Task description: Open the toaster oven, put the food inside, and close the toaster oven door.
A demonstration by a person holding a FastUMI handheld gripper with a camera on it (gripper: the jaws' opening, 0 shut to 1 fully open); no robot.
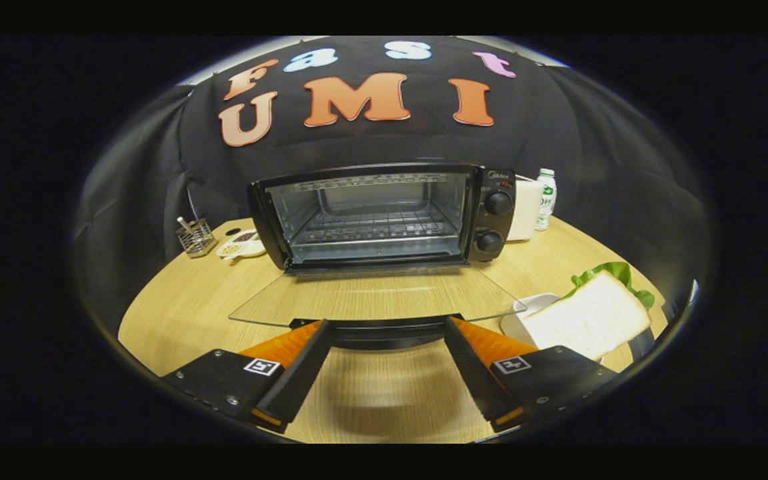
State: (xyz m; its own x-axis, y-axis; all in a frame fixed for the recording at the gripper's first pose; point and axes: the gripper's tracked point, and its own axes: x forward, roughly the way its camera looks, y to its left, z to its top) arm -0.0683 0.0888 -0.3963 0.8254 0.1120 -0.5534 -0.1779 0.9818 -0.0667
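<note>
Sandwich is the thing that matters next, and it sits off to the gripper's right, just beside the right finger and a bit ahead of it, on a small white plate. Its long axis looks like it runs diagonally, from near the finger out toward the table's far right edge, with green lettuce poking out the back.

Gripper has its jaws spread wide with nothing between them; the tips sit right at the dark handle on the front edge of the glass door. The door lies folded down flat, straight ahead.

Toaster oven is wide open beyond that, wire rack bare. So probably a swing right for the food, then back over the door. The lowered glass edge next to the plate is the snag risk. Bare wooden table to the left gives plenty of room.
</note>
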